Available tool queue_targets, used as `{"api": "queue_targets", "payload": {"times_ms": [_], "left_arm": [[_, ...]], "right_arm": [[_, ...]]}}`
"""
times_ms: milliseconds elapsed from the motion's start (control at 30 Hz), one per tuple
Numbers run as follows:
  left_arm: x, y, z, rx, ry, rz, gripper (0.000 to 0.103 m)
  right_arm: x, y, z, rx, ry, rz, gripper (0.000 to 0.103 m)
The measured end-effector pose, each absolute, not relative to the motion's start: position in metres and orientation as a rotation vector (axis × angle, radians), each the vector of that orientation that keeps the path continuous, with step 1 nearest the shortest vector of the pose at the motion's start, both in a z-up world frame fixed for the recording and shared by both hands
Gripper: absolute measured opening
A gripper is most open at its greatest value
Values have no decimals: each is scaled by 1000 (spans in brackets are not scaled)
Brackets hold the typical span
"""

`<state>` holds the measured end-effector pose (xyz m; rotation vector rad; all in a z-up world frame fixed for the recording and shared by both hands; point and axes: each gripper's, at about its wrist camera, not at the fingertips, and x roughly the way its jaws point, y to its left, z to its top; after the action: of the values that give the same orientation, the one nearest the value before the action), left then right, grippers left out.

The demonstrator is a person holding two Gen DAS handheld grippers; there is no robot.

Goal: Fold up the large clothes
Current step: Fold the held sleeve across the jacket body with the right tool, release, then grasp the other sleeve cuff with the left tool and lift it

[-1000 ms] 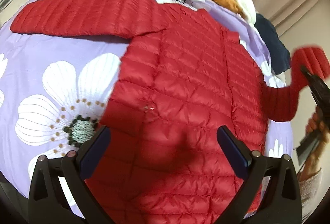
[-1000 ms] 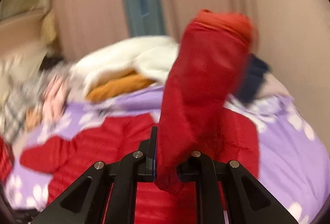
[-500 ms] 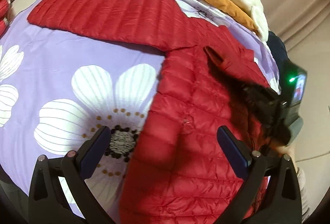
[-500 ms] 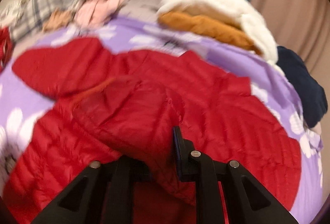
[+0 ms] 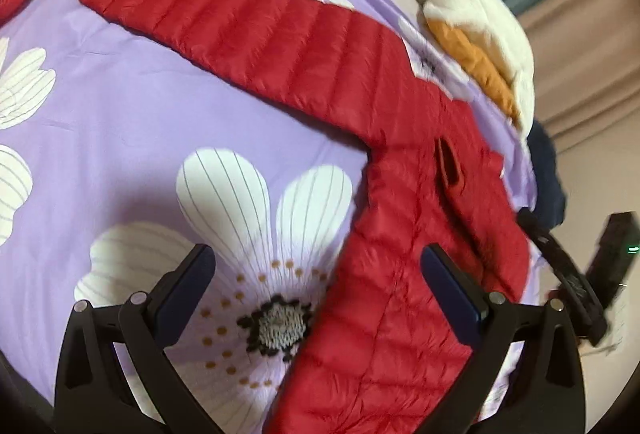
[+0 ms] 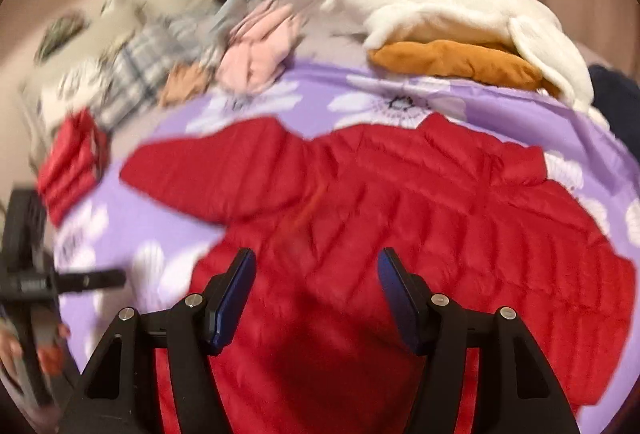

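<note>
Pink garment (image 6: 260, 46) beyond red jacket (image 6: 400, 218)

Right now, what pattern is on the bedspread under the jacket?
Lilac bedspread printed with large white flowers with dark centres; clearest in the left wrist view, beside the red quilted puffer jacket.

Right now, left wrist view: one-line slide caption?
Open left gripper hovers over red puffer jacket, one sleeve outstretched on floral purple bedspread.

Left gripper (image 5: 316, 286) points downward, jaws spread wide with nothing gripped. Right gripper (image 6: 316, 294) has just been opening (jaws apart, pressing on nothing).
</note>
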<state>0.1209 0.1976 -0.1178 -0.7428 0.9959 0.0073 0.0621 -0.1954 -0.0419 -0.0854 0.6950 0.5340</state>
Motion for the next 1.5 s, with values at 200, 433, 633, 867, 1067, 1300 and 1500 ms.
{"api": "queue_targets", "payload": {"times_ms": [200, 433, 633, 867, 1067, 1300, 1500], "left_arm": [[114, 251, -111, -923, 868, 8, 103], [111, 325, -127, -1111, 758, 82, 103], [126, 379, -149, -1313, 634, 62, 102], [150, 403, -163, -1408, 575, 75, 102], [166, 413, -168, -1436, 520, 69, 102], [173, 432, -178, -1520, 422, 92, 102], [186, 434, -173, -1482, 474, 159, 91]], "right_arm": [[109, -157, -105, -41, 806, 464, 32], [107, -144, -102, -88, 821, 466, 32], [52, -188, -75, 12, 715, 574, 33], [25, -233, -86, 101, 725, 544, 33], [9, -257, -82, 184, 690, 502, 33], [-4, -262, -78, 203, 641, 491, 34], [-6, -262, -86, 188, 656, 466, 35]]}}
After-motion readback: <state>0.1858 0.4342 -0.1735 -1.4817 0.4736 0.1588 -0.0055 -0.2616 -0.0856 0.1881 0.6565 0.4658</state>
